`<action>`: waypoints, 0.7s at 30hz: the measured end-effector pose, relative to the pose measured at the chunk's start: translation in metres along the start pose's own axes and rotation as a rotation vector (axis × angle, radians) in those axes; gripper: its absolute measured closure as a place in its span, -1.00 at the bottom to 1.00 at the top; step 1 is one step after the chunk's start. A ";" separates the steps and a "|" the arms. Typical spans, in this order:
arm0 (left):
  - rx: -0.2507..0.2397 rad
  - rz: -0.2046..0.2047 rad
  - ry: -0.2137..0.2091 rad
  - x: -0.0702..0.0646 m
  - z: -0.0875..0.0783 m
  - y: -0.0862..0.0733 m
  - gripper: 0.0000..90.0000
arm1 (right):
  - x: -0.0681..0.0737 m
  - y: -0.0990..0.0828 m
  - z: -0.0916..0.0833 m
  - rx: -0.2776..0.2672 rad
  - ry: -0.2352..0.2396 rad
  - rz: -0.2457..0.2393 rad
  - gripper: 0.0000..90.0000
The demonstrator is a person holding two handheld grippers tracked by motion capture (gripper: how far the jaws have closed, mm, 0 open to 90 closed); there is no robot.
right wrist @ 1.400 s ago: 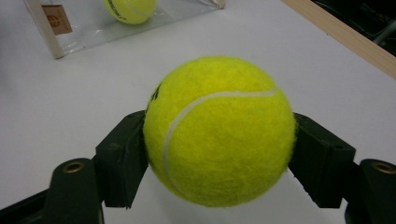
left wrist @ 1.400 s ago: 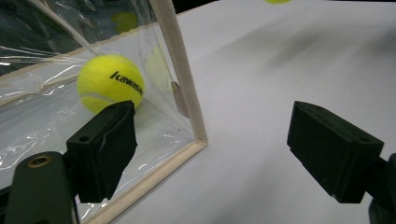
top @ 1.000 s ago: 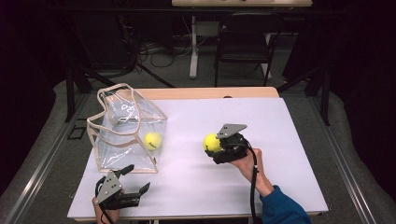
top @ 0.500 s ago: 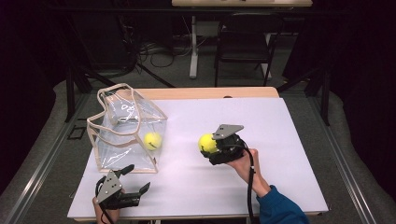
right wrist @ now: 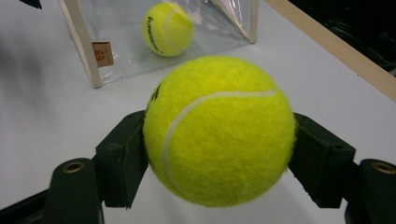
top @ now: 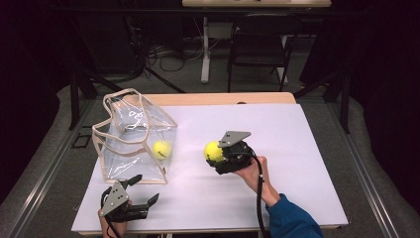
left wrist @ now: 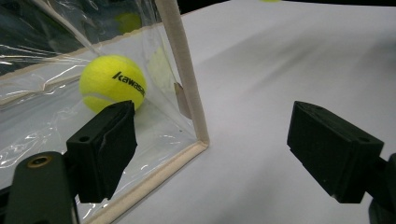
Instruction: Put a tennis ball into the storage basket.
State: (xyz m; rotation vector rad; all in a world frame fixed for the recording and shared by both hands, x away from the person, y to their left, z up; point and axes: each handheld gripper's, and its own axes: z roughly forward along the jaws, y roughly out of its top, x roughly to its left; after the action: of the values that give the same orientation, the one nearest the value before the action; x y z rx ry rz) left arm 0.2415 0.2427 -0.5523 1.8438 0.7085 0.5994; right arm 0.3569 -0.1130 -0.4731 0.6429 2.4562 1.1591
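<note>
Tennis ball [right wrist: 219, 130] squarely between the right gripper's [right wrist: 219, 154] clamped jaws.

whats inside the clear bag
One yellow tennis ball lies on the floor of the clear bag, near its front corner. Glare and creases on the plastic hide the far back part, so anything else there cannot be seen.

Bright table, dark room around it

Overhead light seems to fall mostly on the white table [top: 297, 148]; the surroundings sink into black. Glare streaks the clear bag [left wrist: 42, 116], the near tennis ball [right wrist: 219, 130] looks sharp, and the far table edges blur softly.
</note>
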 end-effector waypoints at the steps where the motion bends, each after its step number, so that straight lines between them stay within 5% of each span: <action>1: 0.000 0.000 0.000 0.000 0.000 0.000 -0.64 | 0.000 0.000 0.001 0.001 0.003 -0.001 -0.42; 21: 0.001 0.000 -0.005 0.000 0.001 0.000 -0.64 | 0.003 0.015 0.006 0.002 0.031 -0.005 -0.42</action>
State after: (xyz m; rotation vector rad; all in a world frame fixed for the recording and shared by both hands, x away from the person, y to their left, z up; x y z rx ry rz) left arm 0.2424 0.2419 -0.5527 1.8454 0.7056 0.5947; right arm 0.3606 -0.0994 -0.4652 0.6234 2.4835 1.1741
